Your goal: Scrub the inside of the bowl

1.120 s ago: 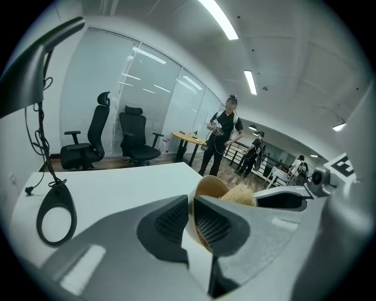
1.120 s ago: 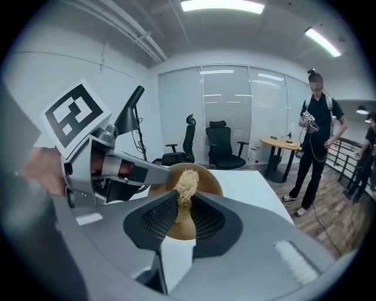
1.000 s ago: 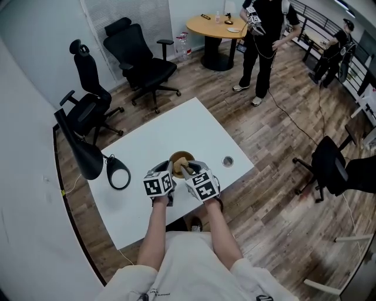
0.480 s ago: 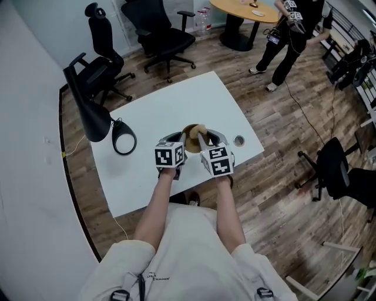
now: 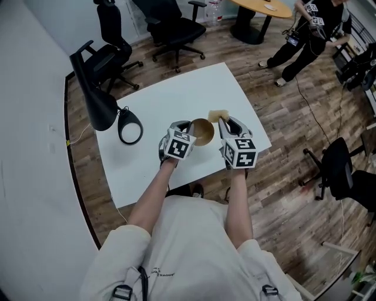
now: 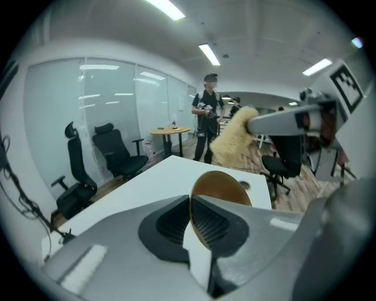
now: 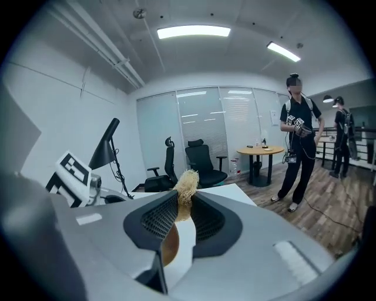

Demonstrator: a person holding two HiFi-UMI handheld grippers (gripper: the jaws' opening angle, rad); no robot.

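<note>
- Left claw (image 6: 191, 203) is clenched on the rim of the brown bowl (image 5: 201, 131). In the left gripper view the two ribbed pads pinch the bowl's wall between them.
- The bowl is tipped up on its side over the near-right part of the white bench (image 5: 176, 100). Can't really tell if its lower edge touches the bench or hangs just above it.
- Right claw (image 7: 183, 200) is clamped on a tan, fuzzy scrubber (image 7: 188, 179), and the fibres stick out past the jaw tips.
- From the head view the scrubber sits just past the bowl's far-right rim, near it but not inside.
- The two grippers are close together, side by side, with the bowl between them. The left one's marker cube (image 7: 73, 173) shows at the left edge of the right gripper view.
- A black desk lamp (image 5: 97, 100) stands at the left side of the bench, its round base (image 5: 130, 128) well apart from the bowl.
- Off the bench: black office chairs (image 5: 170, 26) on the wood floor, a round wooden table (image 5: 264, 9) further back, and a person (image 5: 305, 29) standing next to it.
</note>
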